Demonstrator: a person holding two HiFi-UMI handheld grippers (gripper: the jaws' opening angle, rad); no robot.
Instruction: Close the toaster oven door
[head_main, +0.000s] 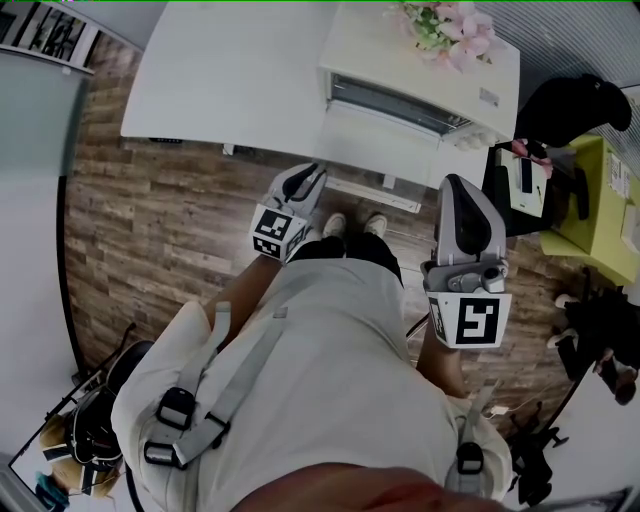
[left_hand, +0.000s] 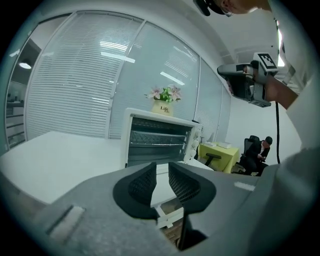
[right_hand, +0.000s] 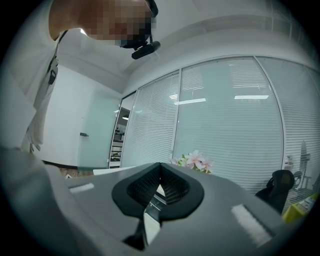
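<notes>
A white toaster oven (head_main: 430, 60) stands on the white table (head_main: 220, 70) with pink flowers (head_main: 445, 25) on top. Its door (head_main: 385, 140) hangs open, folded down flat toward me over the table's edge. In the left gripper view the oven (left_hand: 160, 137) faces me with its racks showing, and the open door (left_hand: 161, 172) lies just beyond the jaws. My left gripper (head_main: 305, 178) hovers a little short of the door, jaws a small way apart and holding nothing. My right gripper (head_main: 460, 188) is raised at the right, pointing upward, pads together and empty.
A person in black (head_main: 575, 110) sits at a yellow-green desk (head_main: 600, 200) to the right of the oven. Wooden floor (head_main: 150, 230) lies below the table. Bags (head_main: 90, 430) rest at my lower left. Glass walls with blinds (left_hand: 75, 85) stand behind the table.
</notes>
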